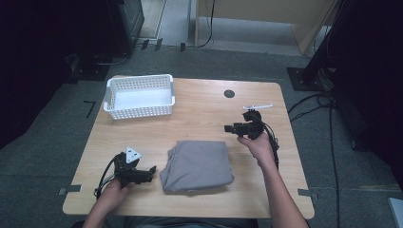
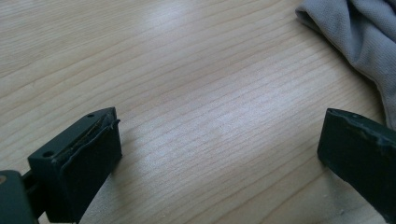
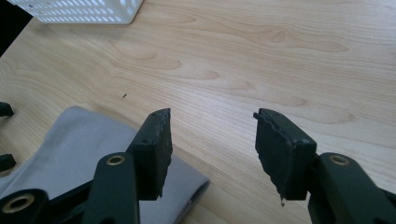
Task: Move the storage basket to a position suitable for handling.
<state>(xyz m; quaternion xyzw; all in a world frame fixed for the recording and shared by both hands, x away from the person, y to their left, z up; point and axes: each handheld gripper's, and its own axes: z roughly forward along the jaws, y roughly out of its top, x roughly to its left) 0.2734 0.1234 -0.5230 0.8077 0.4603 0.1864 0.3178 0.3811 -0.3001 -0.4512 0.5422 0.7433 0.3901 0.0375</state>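
Nearest the person's edge of the wooden table [image 1: 199, 97]: left gripper [image 1: 151, 170], held low in the left hand [image 1: 115, 186] at about 7 o'clock of the tabletop. Its jaws point toward 3 o'clock, at the folded grey cloth [image 1: 197, 166]. In the left gripper view the left gripper [image 2: 219, 154] has its jaws spread wide with bare wood between them; nothing held. A corner of the cloth [image 2: 359, 37] lies beyond the far jaw, apart from it.

Cloth: folded into a rough rectangle, lying flat at the near centre of the table, about 6 o'clock. Long axis only slightly marked, running roughly 12 to 6 o'clock, tilted a little toward 1. The edge toward 7 o'clock looks bunched and rounded; the 12 o'clock edge is straighter.

Right gripper [image 1: 228, 128]: in the right hand [image 1: 259, 145], at 4 o'clock, beyond and to the right of the cloth, jaws pointing toward 9 o'clock. In the right gripper view the right gripper [image 3: 212, 149] stands about half open and empty, raised clear of the wood; the cloth [image 3: 74, 149] lies below and behind the left-hand jaw, not touched.

Farther: a small white rod-like object [image 1: 258, 106] just past the right gripper; what it is cannot be told. A dark round cable hole [image 1: 229, 93] at 12 o'clock.

Farthest: a white perforated plastic basket [image 1: 114, 92] at 10 o'clock, long side along the far edge.
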